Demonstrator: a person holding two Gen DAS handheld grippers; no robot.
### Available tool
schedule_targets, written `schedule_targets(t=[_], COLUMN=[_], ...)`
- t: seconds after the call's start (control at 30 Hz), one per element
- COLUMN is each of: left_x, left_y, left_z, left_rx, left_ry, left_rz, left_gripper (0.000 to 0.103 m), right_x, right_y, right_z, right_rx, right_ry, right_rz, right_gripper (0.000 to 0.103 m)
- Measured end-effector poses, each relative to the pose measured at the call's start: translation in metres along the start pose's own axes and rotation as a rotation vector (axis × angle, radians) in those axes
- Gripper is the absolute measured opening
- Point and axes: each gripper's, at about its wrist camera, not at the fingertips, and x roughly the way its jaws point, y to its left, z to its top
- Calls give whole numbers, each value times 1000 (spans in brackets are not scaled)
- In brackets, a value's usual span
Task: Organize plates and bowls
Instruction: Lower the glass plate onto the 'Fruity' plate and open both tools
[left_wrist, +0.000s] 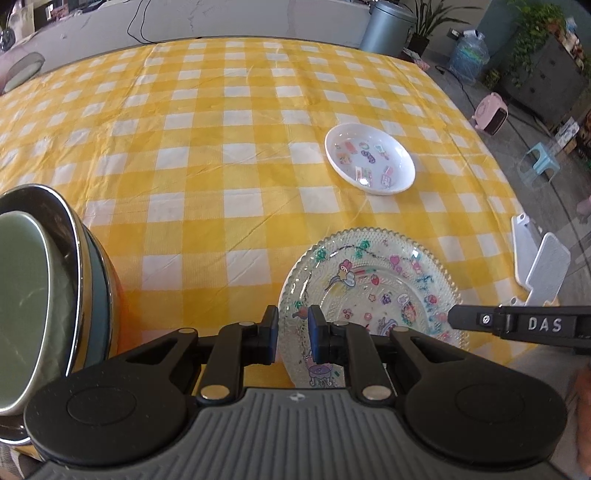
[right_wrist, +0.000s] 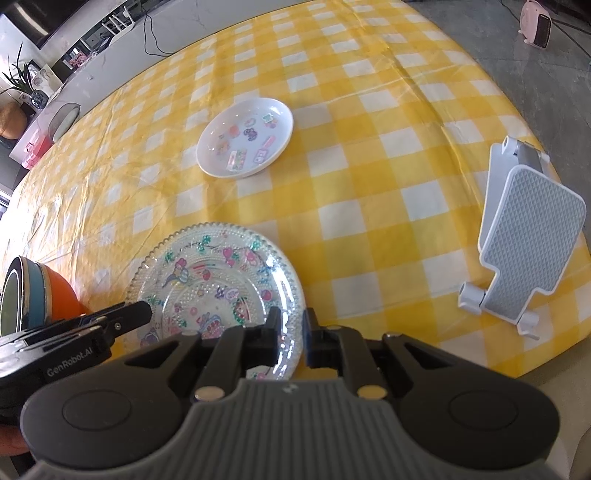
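Glass plate (left_wrist: 373, 291) at table's near edge, by the stacked bowls (left_wrist: 48, 295); white dish (left_wrist: 369, 162) toward the middle. Left gripper (left_wrist: 291, 332) and right gripper (right_wrist: 290, 332) each nipped narrowly on its near rim. Judgement: lift level, both together; glass slips.

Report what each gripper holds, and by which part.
Both appear to grip the glass plate by its beaded rim on opposite sides. The left gripper is on the left edge and the right gripper on the right edge.

Yellow-white check cloth (left_wrist: 221, 147), clear sticker plate (left_wrist: 369, 280), white dish (left_wrist: 402, 158)
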Motion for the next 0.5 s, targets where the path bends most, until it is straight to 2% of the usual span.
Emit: schedule_targets(t=[0.3, 0.5], left_x=[0, -3], left_y=[-11, -7], left_z=[-3, -1], left_rx=[88, 89], left_ry=[-2, -2], left_rz=[42, 46], left_gripper=[21, 24], right_x=[-2, -4], right_y=[-1, -4], right_z=[0, 1], right_rx=[-2, 19], right_ry=[-7, -8], right_rz=[5, 24], right_gripper=[10, 17])
